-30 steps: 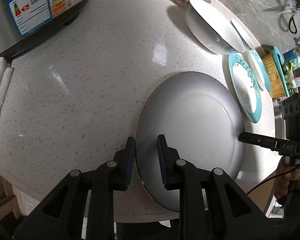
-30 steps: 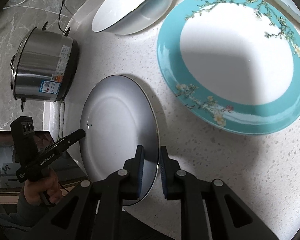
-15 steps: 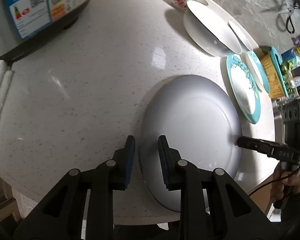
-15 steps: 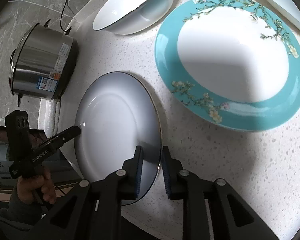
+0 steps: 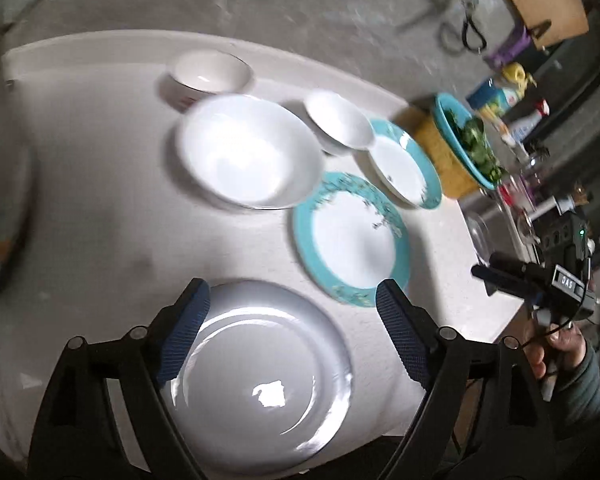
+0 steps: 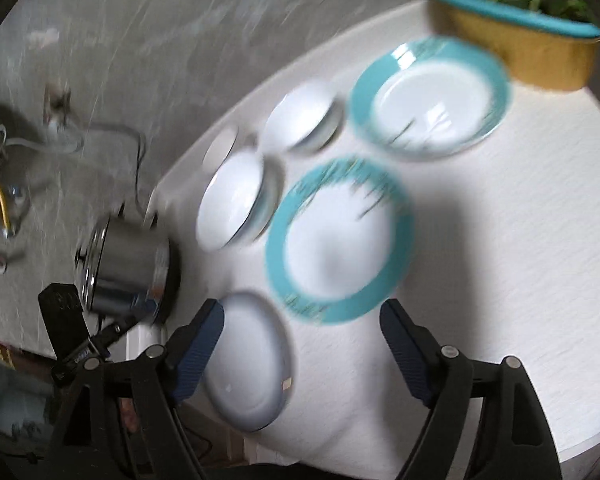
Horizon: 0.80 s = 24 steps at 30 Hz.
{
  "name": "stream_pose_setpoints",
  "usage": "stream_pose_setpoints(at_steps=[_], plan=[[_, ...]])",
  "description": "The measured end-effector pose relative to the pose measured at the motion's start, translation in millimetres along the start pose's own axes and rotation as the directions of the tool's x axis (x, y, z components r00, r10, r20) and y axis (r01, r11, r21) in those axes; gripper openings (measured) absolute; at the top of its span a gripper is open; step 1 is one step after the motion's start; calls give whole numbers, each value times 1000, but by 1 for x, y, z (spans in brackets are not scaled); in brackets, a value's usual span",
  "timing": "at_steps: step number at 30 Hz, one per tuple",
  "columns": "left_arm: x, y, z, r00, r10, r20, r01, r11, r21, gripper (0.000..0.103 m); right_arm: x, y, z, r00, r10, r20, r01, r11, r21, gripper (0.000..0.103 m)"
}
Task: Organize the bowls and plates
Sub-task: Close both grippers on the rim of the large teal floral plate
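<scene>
Both tongs, left [image 5: 290, 316] and right [image 6: 300, 332], gape wide, empty, above the grey plate [image 5: 260, 364]: glazed, slippery, breakable; best pinched at its thin rim.

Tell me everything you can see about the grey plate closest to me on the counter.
The grey plate is round, glossy, ceramic-looking, with a wide rim, shallow well and a bright glare spot. It lies flat and empty near the white counter's front edge, beside the large teal-rimmed plate, not touching it. Nothing grips it: the left hand-held gripper hangs open above it.
</scene>
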<state>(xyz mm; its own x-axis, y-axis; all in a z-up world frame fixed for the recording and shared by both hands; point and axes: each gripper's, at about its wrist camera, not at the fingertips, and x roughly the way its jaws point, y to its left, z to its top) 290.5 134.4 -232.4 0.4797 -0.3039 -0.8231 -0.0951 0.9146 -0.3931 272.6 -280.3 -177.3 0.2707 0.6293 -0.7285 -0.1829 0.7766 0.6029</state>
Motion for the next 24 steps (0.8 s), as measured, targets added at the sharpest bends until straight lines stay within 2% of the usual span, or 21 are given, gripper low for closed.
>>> stream_pose_setpoints(at_steps=[3, 5, 7, 9, 13, 20, 21, 24], plan=[[34, -21, 15, 999, 43, -31, -41, 998, 55, 83, 7, -28, 12, 1000, 17, 3, -18, 999, 37, 83], [58, -33, 23, 994, 95, -60, -90, 993, 81, 82, 22, -44, 19, 999, 47, -23, -46, 998, 51, 83], [73, -38, 27, 992, 108, -67, -101, 990, 96, 78, 37, -54, 23, 996, 64, -58, -61, 996, 61, 82], [87, -36, 28, 989, 122, -85, -114, 989, 94, 78, 52, -67, 30, 992, 87, -93, -80, 994, 74, 82], [112, -31, 32, 985, 120, -121, -114, 992, 62, 74, 69, -82, 42, 984, 114, -135, -104, 991, 81, 81], [148, -34, 40, 981, 114, -154, -111, 993, 31, 74, 89, -88, 56, 973, 146, -180, -134, 988, 79, 80], [152, -35, 41, 980, 131, -153, -127, 991, 36, 74, 92, -88, 57, 971, 150, -185, -137, 987, 78, 79], [163, -35, 44, 977, 125, -171, -122, 992, 31, 64, 95, -90, 59, 968, 164, -189, -153, 986, 72, 76]])
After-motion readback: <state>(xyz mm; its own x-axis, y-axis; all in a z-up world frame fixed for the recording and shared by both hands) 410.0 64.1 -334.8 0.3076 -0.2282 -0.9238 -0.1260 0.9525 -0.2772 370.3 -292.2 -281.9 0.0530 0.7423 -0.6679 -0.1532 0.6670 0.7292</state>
